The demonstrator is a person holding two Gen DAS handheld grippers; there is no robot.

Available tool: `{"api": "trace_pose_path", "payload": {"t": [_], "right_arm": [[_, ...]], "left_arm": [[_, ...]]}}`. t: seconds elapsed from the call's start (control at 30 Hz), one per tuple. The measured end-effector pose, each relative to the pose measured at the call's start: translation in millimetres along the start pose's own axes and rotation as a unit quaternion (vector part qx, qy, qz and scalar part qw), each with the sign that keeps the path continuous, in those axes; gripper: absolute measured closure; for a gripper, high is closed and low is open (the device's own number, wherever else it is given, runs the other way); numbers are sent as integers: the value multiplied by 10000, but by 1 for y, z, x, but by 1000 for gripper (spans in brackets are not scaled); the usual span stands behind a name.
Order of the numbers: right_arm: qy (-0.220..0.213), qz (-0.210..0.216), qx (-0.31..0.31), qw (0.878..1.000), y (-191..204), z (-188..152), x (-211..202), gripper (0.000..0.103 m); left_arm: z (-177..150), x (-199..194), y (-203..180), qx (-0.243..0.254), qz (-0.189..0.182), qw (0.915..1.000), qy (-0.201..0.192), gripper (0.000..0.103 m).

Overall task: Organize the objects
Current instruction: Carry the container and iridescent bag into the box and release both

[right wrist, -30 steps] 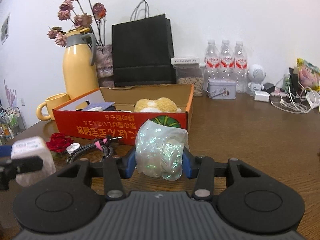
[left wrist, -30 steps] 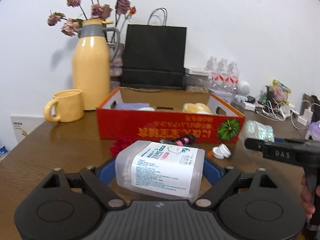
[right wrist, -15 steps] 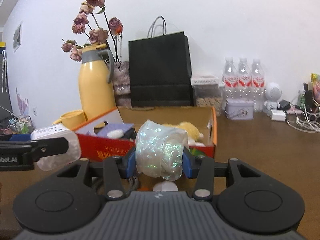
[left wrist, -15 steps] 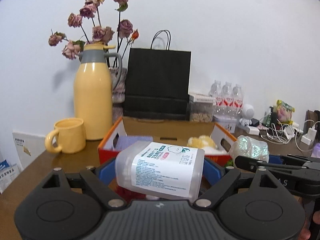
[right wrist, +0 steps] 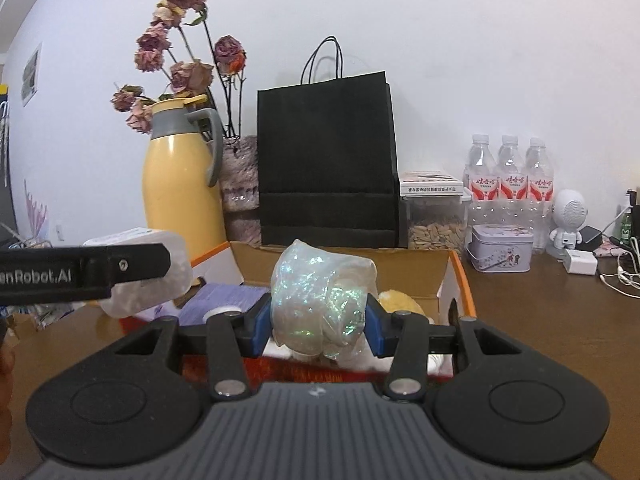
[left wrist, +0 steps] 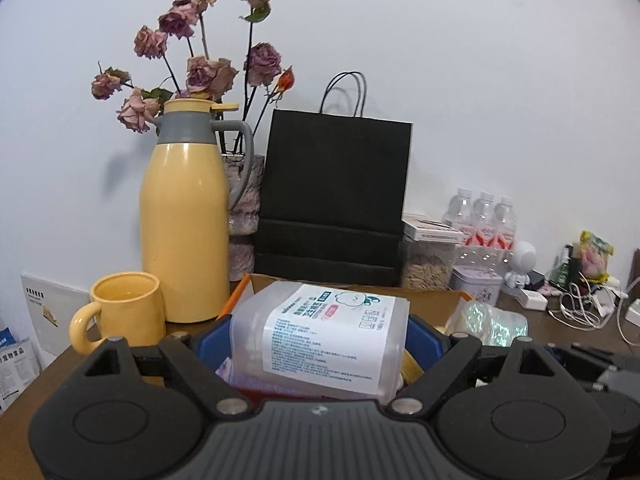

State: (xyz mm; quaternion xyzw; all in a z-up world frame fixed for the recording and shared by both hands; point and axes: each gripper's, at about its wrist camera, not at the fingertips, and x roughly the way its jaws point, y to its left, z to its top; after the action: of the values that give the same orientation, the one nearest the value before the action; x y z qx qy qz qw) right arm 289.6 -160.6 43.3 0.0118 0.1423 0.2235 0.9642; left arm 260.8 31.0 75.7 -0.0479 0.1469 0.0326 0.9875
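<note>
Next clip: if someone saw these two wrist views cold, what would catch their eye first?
Probably the two loads up front: the left hand-held gripper clamps a clear plastic container with a printed label, and the right hand-held gripper squeezes a shimmering iridescent bag, both above the orange cardboard box. Behind them, the tall yellow thermos and the black paper bag stand against the white wall.

A yellow thermos stands between a yellow mug and a black paper bag.
</note>
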Motion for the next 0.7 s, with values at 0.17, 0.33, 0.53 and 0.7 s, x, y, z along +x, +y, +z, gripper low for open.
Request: {"api": "trace_pose_path", "payload": {"t": [0.17, 0.33, 0.53, 0.7], "right_arm": [[-110, -12, -31, 9999, 4, 1, 23, 57], [-167, -12, -194, 9997, 5, 6, 37, 57], [-22, -68, -315, 9995, 1, 11, 56, 57], [116, -205, -364, 9991, 1, 11, 68, 56]], "left_arm": [[8, 28, 6, -47, 77, 10000, 16, 14], [14, 54, 8, -43, 156, 9999, 20, 14], [17, 81, 7, 6, 172, 9998, 50, 14], [17, 98, 6, 71, 227, 9996, 143, 14]]}}
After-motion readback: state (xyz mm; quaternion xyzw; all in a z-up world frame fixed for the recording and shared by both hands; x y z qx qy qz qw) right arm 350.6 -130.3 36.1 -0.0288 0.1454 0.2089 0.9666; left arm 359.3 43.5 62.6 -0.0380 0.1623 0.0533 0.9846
